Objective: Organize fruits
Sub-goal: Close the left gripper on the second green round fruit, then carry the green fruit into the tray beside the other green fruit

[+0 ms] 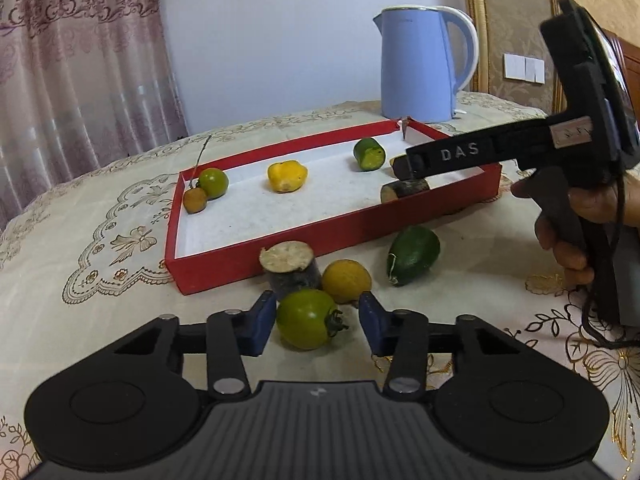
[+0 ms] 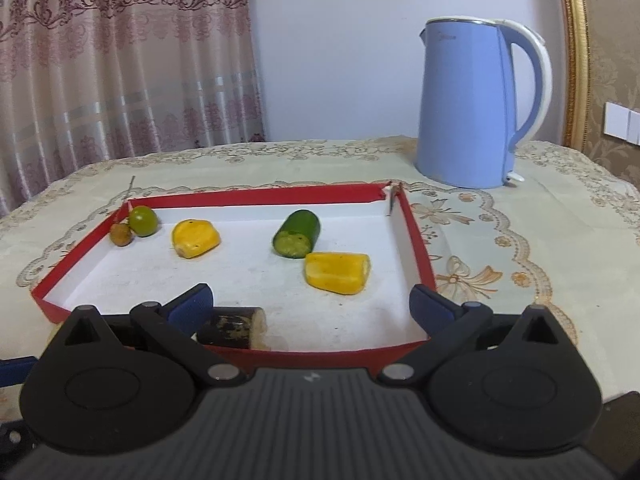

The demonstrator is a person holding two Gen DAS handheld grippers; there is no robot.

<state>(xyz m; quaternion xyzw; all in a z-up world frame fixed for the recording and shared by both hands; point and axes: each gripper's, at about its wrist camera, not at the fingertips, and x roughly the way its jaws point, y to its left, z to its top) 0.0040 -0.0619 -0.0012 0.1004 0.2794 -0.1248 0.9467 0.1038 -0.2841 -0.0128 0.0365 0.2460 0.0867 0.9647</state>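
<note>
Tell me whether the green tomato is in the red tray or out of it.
Out. The green tomato lies on the tablecloth in front of the red tray, between the left claw's pads.

Black claw, blue pads, marked "DAS".

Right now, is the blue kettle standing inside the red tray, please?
No, the blue kettle stands on the tablecloth behind the red tray.

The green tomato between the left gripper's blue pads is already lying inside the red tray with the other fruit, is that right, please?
Not quite: the green tomato does sit between the left gripper's blue pads, but on the tablecloth in front of the red tray, outside it. The left wrist view shows this.
</note>
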